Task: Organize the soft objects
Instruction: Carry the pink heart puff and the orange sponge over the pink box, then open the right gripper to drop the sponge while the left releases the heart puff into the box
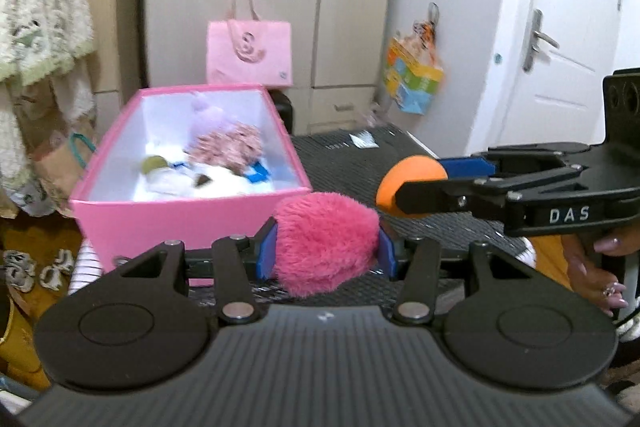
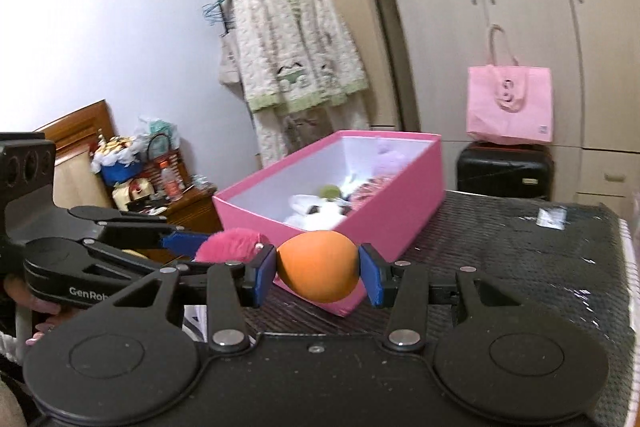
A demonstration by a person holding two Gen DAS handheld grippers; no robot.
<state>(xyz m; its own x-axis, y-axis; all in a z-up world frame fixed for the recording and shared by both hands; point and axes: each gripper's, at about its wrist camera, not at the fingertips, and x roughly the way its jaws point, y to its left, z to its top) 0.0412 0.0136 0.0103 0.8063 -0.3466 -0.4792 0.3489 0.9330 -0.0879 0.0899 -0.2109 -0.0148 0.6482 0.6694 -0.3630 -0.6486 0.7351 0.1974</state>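
beside pink box (image 2: pixel 384 227) rim, open tabletop (image 2: pixel 520 267)

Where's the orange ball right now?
The orange ball sits clamped in the right tongs, low centre of the right wrist view, just before the pink box.

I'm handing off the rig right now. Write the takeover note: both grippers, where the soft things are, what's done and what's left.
Left gripper: shut on the fluffy hot-pink pompom, held clear above the black mesh tabletop.
Right gripper: shut on the smooth orange foam ball, also held in the air.
The open pink cardboard box sits on the table just ahead of both grippers.
Done: several plush toys already lie inside the box.
Left: carry the pompom and the ball over the box rim and release each inside. No other loose soft item is visible on the table.
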